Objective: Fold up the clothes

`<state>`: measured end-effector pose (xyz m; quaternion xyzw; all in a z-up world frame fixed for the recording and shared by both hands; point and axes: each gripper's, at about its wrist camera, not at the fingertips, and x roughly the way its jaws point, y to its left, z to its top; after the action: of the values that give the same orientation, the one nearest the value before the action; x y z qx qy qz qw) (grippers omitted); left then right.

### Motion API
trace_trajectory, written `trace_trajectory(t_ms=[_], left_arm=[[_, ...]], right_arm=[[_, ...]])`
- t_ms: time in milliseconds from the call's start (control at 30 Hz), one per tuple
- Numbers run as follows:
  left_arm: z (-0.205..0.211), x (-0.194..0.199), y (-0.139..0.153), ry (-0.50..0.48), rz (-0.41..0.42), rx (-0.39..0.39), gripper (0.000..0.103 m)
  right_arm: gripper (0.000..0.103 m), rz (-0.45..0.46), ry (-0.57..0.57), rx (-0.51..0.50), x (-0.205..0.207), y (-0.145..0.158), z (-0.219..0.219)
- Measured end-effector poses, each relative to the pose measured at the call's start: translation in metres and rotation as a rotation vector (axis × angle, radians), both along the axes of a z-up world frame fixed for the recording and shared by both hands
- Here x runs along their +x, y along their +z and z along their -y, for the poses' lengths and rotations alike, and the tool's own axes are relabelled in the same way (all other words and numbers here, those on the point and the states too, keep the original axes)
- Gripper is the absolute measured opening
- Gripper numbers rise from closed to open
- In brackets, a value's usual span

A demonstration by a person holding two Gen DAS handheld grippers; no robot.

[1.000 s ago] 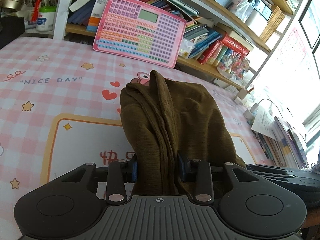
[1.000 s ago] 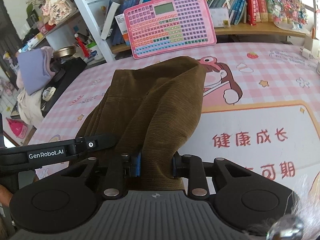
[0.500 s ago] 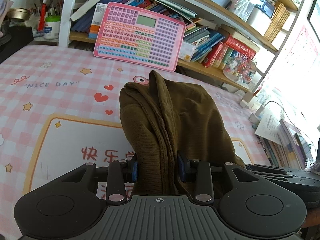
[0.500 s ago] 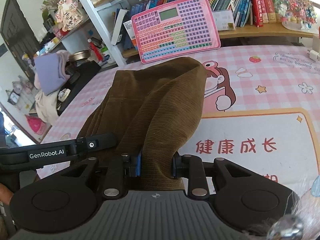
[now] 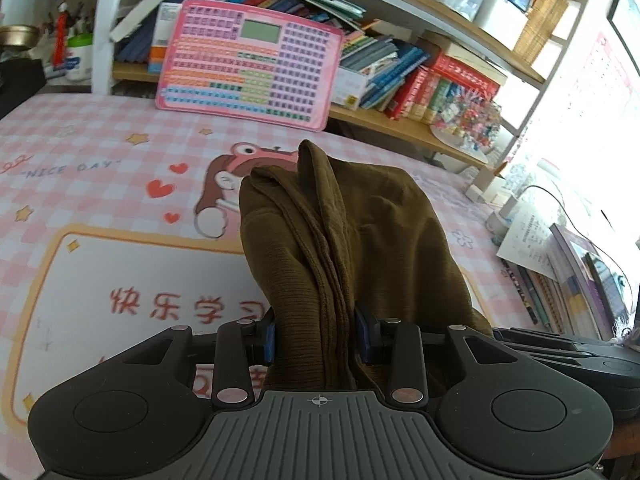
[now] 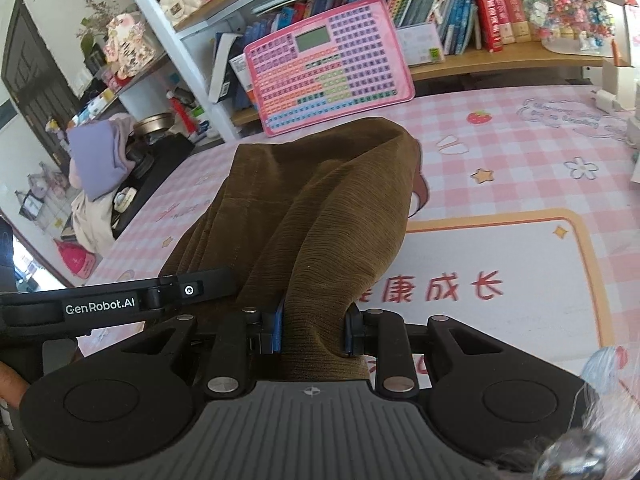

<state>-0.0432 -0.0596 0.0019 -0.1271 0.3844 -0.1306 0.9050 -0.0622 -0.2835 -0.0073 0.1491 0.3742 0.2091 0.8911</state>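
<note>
Brown ribbed garment point(image 5: 352, 240) bunched between blue pads of left gripper point(image 5: 316, 338), jaws clamped on gathered seams; right gripper point(image 6: 314, 330) likewise pinches same cloth's other edge. Two-point hold likely keeps edges matched for fold. Fabric runs toward 12 o'clock, rising away from both tools; far end seems to drape onto pink checked desk mat point(image 5: 100, 184). Fold stage unclear. Pink keyboard toy point(image 6: 328, 64) leans on shelf at 12. Shelves point(image 5: 404, 120) carry books; white tub at 10 holds pens.

1 brown garment point(image 5: 360, 240), 2 grippers, 1 pink keyboard toy point(image 5: 248, 60), 1 pink checked desk mat point(image 5: 100, 152), 1 purple cloth point(image 6: 96, 152)
</note>
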Motion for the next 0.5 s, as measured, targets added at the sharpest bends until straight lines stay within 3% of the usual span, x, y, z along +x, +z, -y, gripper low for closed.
trace_trajectory(t_ms=[233, 500], left_arm=[[-0.003, 0.015, 0.003, -0.022, 0.006, -0.027, 0.034], [-0.05, 0.058, 0.013, -0.022, 0.044, -0.075, 0.035]], right_arm=[[0.025, 0.008, -0.028, -0.004, 0.012, 0.005, -0.004], [0.025, 0.066, -0.012, -0.05, 0.059, 0.024, -0.047]])
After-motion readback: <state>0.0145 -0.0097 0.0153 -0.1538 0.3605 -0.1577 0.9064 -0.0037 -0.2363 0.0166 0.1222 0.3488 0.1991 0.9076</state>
